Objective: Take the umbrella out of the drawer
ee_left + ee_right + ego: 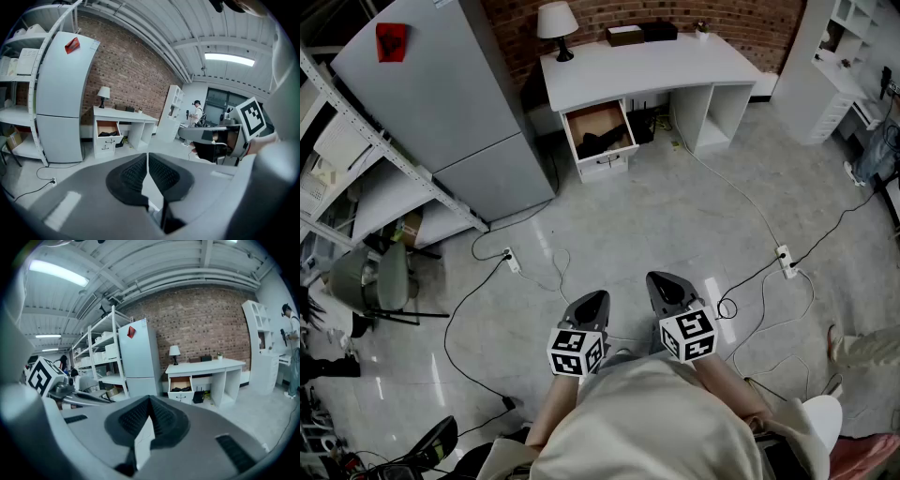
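From the head view, we see both grippers held low in front of us over the grey floor (675,216), well apart from the white desk (647,66) against the brick wall. The left gripper (598,298) and the right gripper (661,281) sit side by side, each pointing towards the desk. The desk's drawer (598,131) stands pulled open, and the umbrella (605,142) lies inside it as a dark shape at the bottom. A lamp (556,23) stands on the desk's left end, a tall grey fridge (441,94) stands left of the desk, and cables run across the floor to a power strip (785,261).

In the left gripper view, the two ribbed pads (133,173) are pressed together with only a thin seam between them — nothing is pinched. Far beyond them, the open drawer shows the dark umbrella still inside. The right gripper's marker cube (251,117) shows at the right edge, and a person (197,112) stands in the far background.

In the right gripper view, the jaws are likewise closed on each other and hold nothing. The desk lies ahead and slightly right — the drawer is open under the lamp, with the umbrella in it. A shelf rack (101,362) stands left of the fridge.
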`<action>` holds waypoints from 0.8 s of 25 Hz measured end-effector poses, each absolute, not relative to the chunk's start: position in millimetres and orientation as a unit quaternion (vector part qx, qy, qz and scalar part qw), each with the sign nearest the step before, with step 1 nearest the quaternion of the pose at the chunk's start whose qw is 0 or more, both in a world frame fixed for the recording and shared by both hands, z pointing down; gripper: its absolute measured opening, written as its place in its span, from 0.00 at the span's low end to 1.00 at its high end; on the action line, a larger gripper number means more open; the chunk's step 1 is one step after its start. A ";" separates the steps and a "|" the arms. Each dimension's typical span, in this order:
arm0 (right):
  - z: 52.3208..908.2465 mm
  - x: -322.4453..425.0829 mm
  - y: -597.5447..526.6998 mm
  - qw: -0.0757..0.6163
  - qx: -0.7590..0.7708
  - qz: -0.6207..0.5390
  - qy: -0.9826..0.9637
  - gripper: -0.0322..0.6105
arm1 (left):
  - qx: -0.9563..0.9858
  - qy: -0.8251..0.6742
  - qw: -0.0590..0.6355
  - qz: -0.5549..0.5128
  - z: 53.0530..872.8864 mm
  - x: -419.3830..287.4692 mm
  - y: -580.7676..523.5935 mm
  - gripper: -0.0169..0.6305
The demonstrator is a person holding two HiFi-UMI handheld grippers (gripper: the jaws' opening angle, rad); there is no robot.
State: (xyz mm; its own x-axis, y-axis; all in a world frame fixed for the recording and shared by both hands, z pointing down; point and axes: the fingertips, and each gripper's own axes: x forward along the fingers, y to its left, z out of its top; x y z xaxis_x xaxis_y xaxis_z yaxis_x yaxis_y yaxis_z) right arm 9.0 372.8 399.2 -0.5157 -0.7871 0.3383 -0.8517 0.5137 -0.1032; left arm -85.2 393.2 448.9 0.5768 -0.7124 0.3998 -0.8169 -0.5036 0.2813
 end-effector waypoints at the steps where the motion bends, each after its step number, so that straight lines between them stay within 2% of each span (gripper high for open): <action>1: 394.0 8.5 381.7 0.122 0.479 0.125 -0.860 0.05 | 0.857 -0.450 0.223 0.114 445.3 -90.3 400.4 0.05; 8: 373.1 14.2 422.6 0.109 0.500 0.087 -0.855 0.05 | 0.841 -0.495 0.211 0.063 415.7 -113.1 428.3 0.05; 20: 374.6 -3.5 435.1 0.101 0.476 0.083 -0.870 0.05 | 0.840 -0.506 0.188 0.052 401.7 -125.0 432.0 0.05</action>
State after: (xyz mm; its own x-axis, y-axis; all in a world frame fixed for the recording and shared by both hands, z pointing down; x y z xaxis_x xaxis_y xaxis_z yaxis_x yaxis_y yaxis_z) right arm -3.5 435.1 374.6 -0.5263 -0.8110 0.2556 -0.8448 0.5329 -0.0484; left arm -125.0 432.0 401.7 0.4817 -0.8312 0.2776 -0.8703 -0.4167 0.2625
